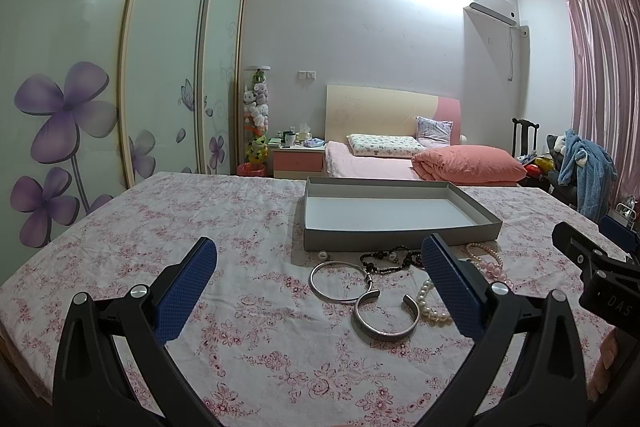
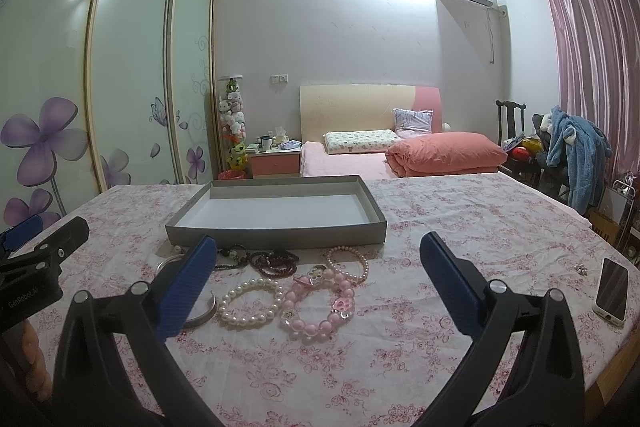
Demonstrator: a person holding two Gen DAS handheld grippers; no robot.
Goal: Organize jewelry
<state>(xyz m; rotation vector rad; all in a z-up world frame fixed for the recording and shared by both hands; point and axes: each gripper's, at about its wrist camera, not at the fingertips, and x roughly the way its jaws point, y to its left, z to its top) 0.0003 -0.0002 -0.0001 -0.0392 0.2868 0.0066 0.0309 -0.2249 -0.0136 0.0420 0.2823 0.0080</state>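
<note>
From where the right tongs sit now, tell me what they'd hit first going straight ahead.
Probably the pink bead bracelet, lying on the flowered cloth between the open right tongs. Beyond it lies a small pearl bracelet, then the near wall of the grey tray. Depth is hard to judge through the fisheye.

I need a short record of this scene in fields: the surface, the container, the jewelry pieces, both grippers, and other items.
surface: table with pink floral cloth
container: grey shallow box, empty, behind the jewelry
jewelry: thin silver bangle; wide silver cuff; white pearl bracelet; pink bead bracelet; dark bead strands; all on the cloth, none in the box
left gripper: open, holding nothing
right gripper: open, holding nothing
other: phone at the table's right edge
</note>
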